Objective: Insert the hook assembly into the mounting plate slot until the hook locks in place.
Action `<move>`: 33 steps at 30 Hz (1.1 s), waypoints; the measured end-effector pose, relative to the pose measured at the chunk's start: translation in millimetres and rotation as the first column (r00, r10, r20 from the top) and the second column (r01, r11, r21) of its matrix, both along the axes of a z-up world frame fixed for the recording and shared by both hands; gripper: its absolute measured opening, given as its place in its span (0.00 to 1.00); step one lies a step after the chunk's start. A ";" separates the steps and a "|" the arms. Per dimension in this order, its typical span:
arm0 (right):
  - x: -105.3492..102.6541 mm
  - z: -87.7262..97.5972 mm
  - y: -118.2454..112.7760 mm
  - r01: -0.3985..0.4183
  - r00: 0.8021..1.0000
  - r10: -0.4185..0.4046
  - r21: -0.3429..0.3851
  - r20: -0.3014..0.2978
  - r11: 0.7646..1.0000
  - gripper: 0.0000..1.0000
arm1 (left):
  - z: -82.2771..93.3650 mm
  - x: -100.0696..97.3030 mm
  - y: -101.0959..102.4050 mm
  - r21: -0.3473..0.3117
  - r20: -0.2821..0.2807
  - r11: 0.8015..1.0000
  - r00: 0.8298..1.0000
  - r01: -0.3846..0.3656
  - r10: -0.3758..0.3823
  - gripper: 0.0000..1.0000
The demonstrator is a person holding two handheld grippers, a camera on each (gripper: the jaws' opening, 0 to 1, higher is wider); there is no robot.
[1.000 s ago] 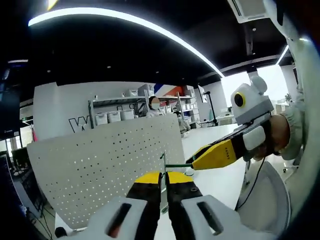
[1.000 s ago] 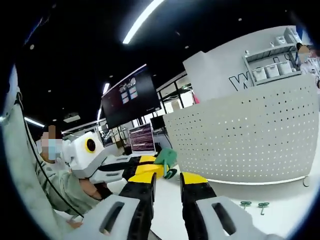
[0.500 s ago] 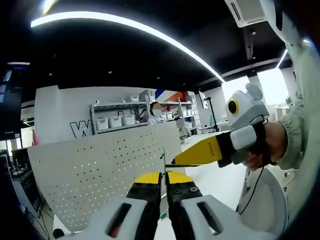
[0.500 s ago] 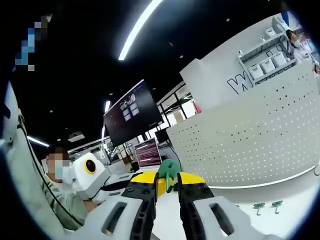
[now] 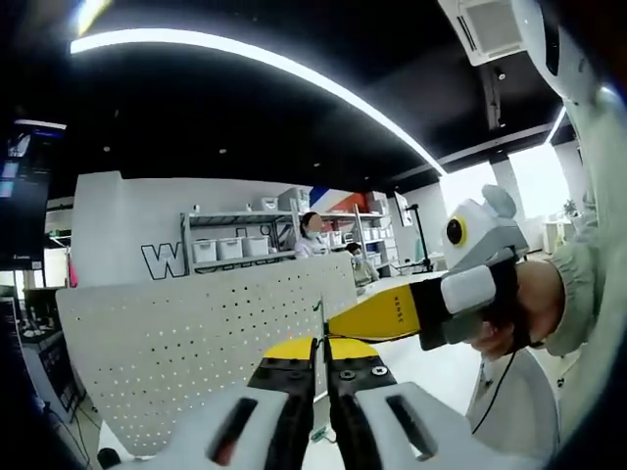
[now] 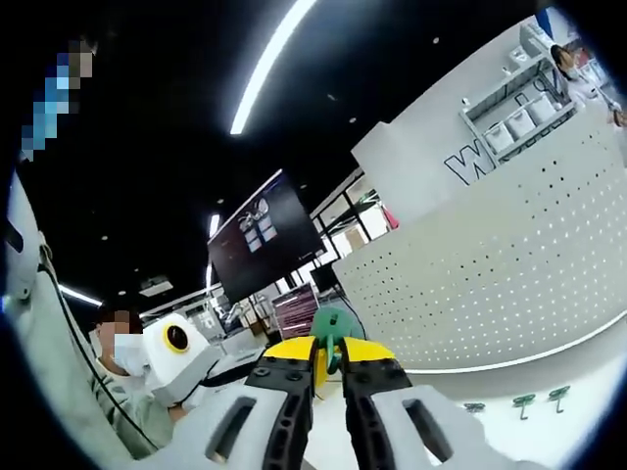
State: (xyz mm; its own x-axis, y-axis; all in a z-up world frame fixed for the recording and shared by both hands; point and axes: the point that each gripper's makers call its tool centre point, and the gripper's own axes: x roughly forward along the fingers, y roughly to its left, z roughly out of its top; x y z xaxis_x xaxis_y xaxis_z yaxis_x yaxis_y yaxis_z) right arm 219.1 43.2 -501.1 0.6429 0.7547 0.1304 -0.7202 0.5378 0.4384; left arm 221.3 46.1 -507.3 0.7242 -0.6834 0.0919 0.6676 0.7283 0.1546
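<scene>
In the left gripper view, a dark screen [image 5: 22, 201] hangs at the far left edge. Below the middle, a big white board full of little holes [image 5: 186, 343] stands up on the white worktop [image 5: 431, 362]. Behind the board is a white wall with a shelf [image 5: 240, 245] of boxes, and a person [image 5: 315, 233] stands near it. A long bright light [image 5: 245, 59] curves across the black ceiling. At the bottom middle, the left tongs [image 5: 320, 348] have yellow tips that are pressed together on a thin metal hook [image 5: 320, 318], which sticks up between them in front of the board. From the right, the right tongs [image 5: 338, 321] reach in with a long yellow tip that touches the hook, and a hand [image 5: 524, 308] holds them. A white air unit [image 5: 485, 24] sits in the ceiling at the upper right.

In the right gripper view, a person in a pale sleeve [image 6: 69, 382] is at the lower left, holding the left tongs [image 6: 240, 367]. A dark screen [image 6: 263, 245] hangs left of the middle. At the bottom middle, the right tongs [image 6: 328, 354] are clamped on the green end of the hook [image 6: 331, 328]. The holed board [image 6: 490, 284] fills the right side. Two small green hooks [image 6: 541, 397] lie on the worktop [image 6: 509, 421] at the lower right.
</scene>
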 end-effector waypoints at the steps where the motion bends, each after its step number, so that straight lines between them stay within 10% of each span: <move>1: 0.2 0.0 -0.2 0.004 1.000 -0.004 -0.003 0.005 1.000 0.06 | -0.3 -0.1 0.2 -0.003 -0.004 1.000 1.000 0.000 0.000 0.03; 33: -5.1 -9.6 16.2 0.036 0.993 -0.017 -0.171 0.115 0.985 0.01 | -15.9 1.1 17.5 0.003 -0.067 0.998 0.995 -0.068 0.068 0.17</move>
State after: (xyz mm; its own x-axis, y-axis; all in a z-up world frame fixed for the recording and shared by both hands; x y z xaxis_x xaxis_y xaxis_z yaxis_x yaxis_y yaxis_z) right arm 214.1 59.4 -510.6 0.6517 0.7550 0.0723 -0.7440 0.6178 0.2547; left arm 222.4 63.6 -523.2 0.7734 -0.6326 0.0409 0.6256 0.7721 0.1118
